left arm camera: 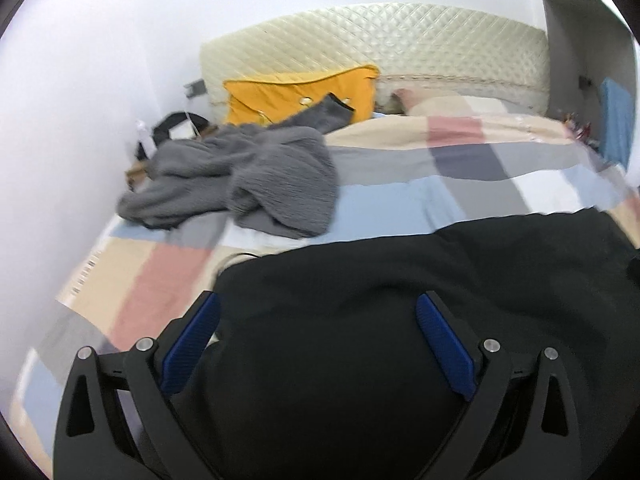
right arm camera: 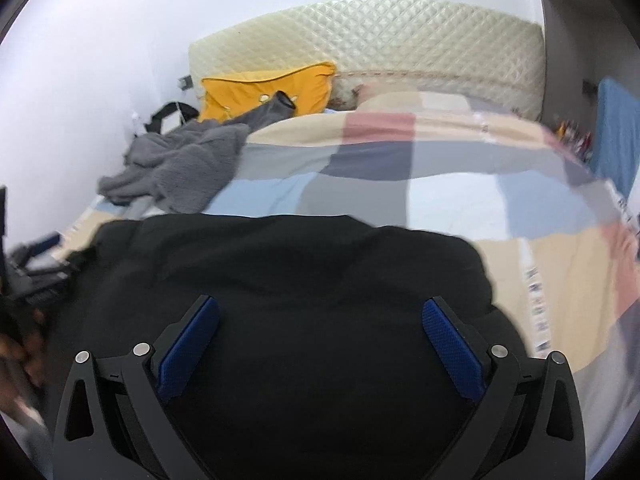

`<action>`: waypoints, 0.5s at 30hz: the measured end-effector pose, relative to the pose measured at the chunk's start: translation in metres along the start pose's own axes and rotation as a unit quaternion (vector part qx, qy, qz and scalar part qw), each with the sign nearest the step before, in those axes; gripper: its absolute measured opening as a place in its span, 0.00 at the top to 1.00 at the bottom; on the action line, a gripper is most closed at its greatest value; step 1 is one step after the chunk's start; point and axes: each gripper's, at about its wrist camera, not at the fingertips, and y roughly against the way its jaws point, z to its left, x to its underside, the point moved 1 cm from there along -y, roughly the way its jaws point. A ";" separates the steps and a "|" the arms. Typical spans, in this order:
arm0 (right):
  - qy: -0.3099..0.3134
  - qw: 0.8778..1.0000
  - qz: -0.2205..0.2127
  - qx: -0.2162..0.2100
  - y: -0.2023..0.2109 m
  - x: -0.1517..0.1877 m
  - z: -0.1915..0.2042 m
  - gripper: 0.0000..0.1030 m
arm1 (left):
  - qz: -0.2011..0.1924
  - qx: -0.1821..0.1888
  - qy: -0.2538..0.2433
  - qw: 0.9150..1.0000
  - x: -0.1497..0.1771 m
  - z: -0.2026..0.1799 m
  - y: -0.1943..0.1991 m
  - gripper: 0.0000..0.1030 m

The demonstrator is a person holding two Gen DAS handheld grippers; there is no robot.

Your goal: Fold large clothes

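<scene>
A bed with a checked cover of blue, pink, tan and grey squares fills the room, against a white wall. A cream padded headboard stands at the far end, with a yellow pillow leaning on it. A grey sweater lies in a crumpled heap on the far left of the bed. The black cloth lies spread flat on the near part of the bed. The left tool is wide open above the black cloth and holds nothing. The right tool is wide open too, also above the black cloth, and its blue pads grip nothing.
</scene>
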 end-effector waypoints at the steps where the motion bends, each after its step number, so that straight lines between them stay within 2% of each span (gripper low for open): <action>1: -0.007 1.000 0.004 -0.006 -0.004 0.002 -0.005 0.01 | 0.005 -0.001 0.001 1.000 0.002 0.003 -0.003 0.04; 6: -0.033 0.999 0.010 -0.025 -0.018 0.015 -0.019 0.01 | 0.036 0.032 0.024 0.999 0.015 0.011 -0.018 0.03; 15: -0.052 0.998 0.036 -0.019 -0.018 0.016 -0.019 0.00 | 0.028 0.033 0.021 0.999 0.017 0.010 -0.012 0.00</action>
